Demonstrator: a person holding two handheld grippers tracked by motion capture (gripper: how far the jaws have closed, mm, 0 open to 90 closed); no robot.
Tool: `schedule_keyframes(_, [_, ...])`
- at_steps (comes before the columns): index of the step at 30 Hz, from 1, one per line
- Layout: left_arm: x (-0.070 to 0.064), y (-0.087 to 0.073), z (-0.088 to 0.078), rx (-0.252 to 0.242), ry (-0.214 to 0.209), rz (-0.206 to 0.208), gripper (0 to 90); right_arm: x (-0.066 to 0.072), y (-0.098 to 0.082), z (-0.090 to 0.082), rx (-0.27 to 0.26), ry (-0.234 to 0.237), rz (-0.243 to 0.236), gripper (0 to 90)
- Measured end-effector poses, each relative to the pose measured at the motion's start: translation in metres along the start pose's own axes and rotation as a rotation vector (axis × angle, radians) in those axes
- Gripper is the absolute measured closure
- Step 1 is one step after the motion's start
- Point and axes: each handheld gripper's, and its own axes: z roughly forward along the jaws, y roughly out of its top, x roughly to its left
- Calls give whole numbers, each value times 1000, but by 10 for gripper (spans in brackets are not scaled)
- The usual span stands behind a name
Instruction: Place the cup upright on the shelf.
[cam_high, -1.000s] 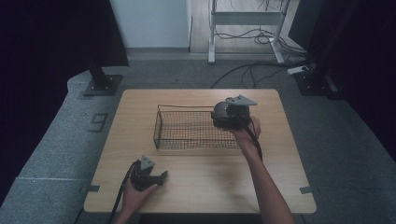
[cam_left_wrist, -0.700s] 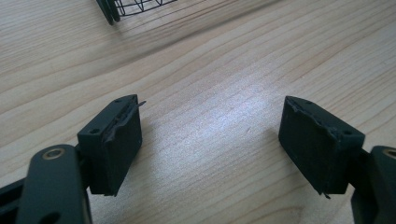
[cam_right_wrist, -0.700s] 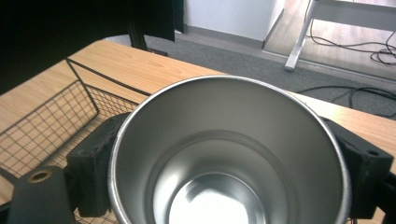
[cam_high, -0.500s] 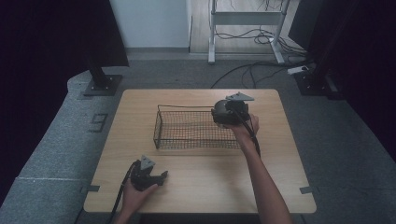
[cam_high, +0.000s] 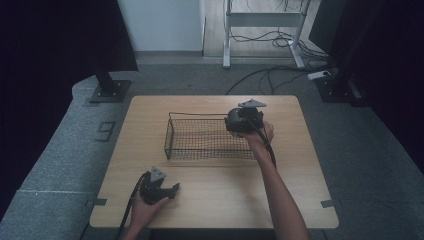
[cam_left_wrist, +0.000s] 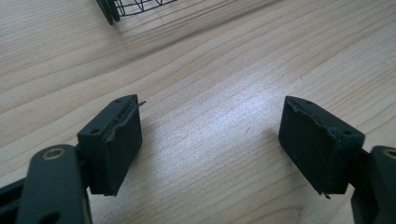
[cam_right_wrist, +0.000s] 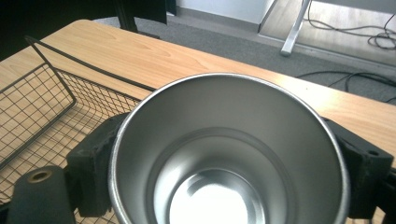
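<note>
High view: I'm seeing one wire basket (cam_high: 207, 140) sitting mid-table (cam_high: 210, 207), and two grippers — the right gripper (cam_high: 243, 121) hovering at the basket's right end, the left gripper (cam_high: 159, 188) resting near the front edge.

Left gripper view: jaws standing wide, nothing between.

Right gripper view: both jaws clamping one steel cup (cam_right_wrist: 229, 154), mouth facing the camera, beside the basket.

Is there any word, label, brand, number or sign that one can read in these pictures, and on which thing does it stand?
None can be read.
The steel cup in the right gripper, the wire basket, the table and the left gripper bear no print.
A pale mark on the floor mat looks like a "9", but too blurred to be sure.
</note>
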Motion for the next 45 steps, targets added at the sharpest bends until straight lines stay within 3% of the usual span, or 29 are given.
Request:
schedule_keyframes(9, [0,0,0,1,0,0,213,-3,-7,15,17,15,41,132])
schedule_keyframes(20, [0,0,0,0,0,0,213,-6,-18,35,61,-1,71,132])
schedule_keyframes(29, [0,0,0,0,-1,0,212,-4,-22,42,88,-14,56,132])
schedule_keyframes(45, [0,0,0,-1,-2,-1,211,-12,-29,48,125,-27,81,132])
